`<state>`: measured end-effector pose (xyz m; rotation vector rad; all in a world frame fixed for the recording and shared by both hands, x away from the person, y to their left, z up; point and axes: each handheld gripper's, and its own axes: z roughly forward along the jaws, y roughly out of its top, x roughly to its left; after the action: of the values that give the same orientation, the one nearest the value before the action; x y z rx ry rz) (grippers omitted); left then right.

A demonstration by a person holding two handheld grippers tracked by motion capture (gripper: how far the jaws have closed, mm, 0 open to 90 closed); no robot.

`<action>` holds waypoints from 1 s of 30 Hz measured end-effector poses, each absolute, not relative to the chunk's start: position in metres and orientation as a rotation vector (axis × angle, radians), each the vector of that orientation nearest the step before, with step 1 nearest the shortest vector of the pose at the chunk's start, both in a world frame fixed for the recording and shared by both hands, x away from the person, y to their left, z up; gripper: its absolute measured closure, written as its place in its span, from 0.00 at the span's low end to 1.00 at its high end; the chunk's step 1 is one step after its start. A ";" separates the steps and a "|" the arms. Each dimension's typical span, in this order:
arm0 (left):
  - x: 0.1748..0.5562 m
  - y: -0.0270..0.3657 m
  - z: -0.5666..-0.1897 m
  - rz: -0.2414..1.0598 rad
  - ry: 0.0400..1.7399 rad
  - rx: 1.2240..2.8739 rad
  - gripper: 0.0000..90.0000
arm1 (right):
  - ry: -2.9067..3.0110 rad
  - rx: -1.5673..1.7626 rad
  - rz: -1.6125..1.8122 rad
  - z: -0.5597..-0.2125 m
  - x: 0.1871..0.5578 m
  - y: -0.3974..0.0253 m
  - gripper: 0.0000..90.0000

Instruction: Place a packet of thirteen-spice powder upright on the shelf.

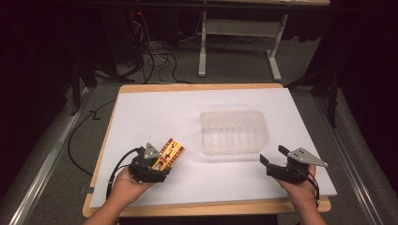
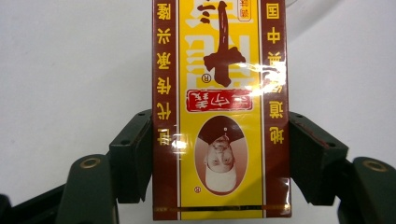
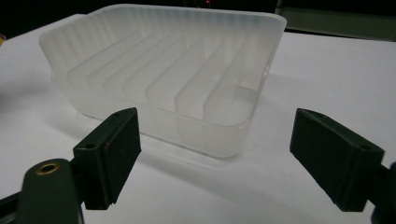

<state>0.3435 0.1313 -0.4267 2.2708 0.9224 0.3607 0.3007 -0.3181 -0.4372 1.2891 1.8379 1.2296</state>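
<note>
The left claw (image 2: 219,154) is clenched across the long sides of a yellow-and-maroon carton (image 2: 219,107) near the bench (image 1: 155,112) front left. It looks light, stiff, and slick in its glossy wrap, so gripping the flat sides suits it. The right claw (image 3: 215,158) gapes, released, before the clear ribbed tray (image 3: 177,70).

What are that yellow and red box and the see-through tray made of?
The yellow and dark-red printed box, clamped in the left claw, looks like cardboard under glossy film: sharp edges, bright glare streaks. The frosted translucent ribbed tray seems thin moulded plastic: light passes through its cloudy walls and dividers.
</note>
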 end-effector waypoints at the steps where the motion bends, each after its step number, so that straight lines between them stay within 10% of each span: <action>1: 0.342 0.129 -0.426 0.361 0.916 2.261 0.37 | 1.834 1.287 1.234 -0.437 0.300 -0.317 0.20; 30: 0.327 0.059 -0.425 0.356 0.715 2.118 0.37 | 1.920 1.220 1.248 -0.427 0.297 -0.285 0.19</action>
<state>0.3270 0.0587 -0.4252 2.1179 0.7152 0.3561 0.2968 -0.2846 -0.4273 1.2196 1.9200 1.2483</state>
